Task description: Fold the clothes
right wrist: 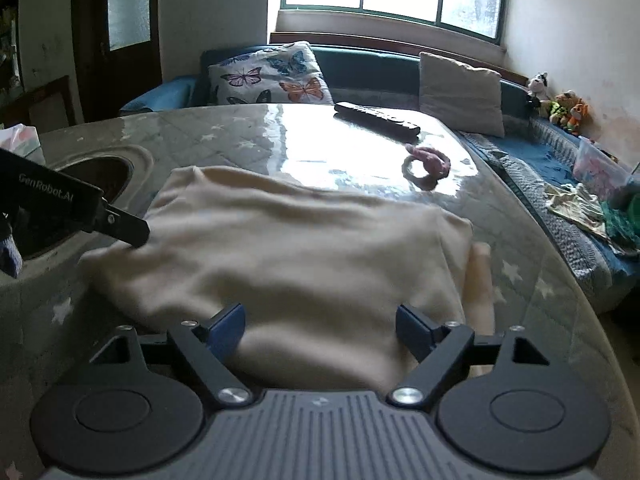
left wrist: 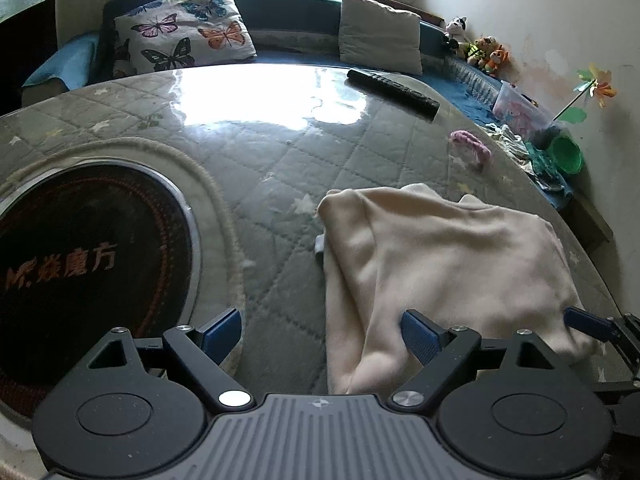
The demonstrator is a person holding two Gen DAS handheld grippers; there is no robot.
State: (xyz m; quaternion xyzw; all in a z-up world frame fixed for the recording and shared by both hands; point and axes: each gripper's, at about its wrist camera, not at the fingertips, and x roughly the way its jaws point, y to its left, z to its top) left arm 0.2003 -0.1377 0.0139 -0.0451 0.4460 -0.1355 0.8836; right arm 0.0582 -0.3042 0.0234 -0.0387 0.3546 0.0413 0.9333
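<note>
Quilted glass-topped table (left wrist: pixel 280 152) carries cream garment (left wrist: pixel 440 264); clear tub (left wrist: pixel 520 110) holds pink items; left gripper (left wrist: pixel 320 336), right gripper (right wrist: pixel 320 332) jaws apart, nothing clamped.

Both tools are built alike. The left gripper (left wrist: pixel 322 330) has a grey ribbed body, two round black housings, black linkage arms with silver screws, and fingers (left wrist: pixel 420 334) faced with blue ribbed pads. The right gripper (right wrist: pixel 320 328) shows the same grey, black and blue parts. White lettering, "GenRobot.AI", marks one black side panel.
</note>
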